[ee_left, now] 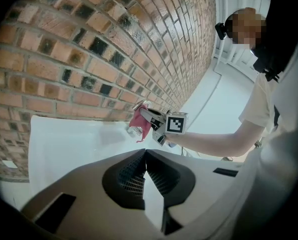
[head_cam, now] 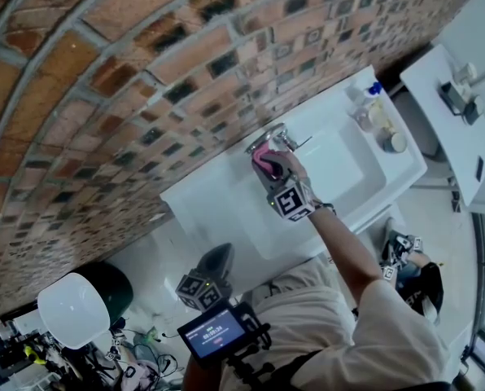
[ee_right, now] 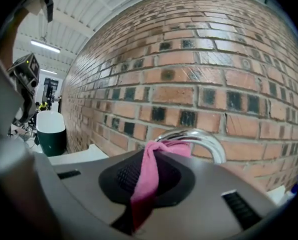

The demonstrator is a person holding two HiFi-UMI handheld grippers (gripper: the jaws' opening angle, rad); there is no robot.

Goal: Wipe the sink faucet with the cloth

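Clearly the wiping itself is in hand: the right tongs [ee_right: 152,158] pinch a pink cloth [ee_right: 143,194], soft and bunched. Its upper fold lies against the faucet [ee_right: 205,140], a curved chrome arch just beyond the tips, in front of the rough brick wall [ee_right: 189,74]. Next, I'd judge, the cloth needs dragging along that slick bend with steady pressure. The left tongs [ee_left: 145,154] hang pressed together, empty, well back from the glossy white sink [ee_left: 64,144].
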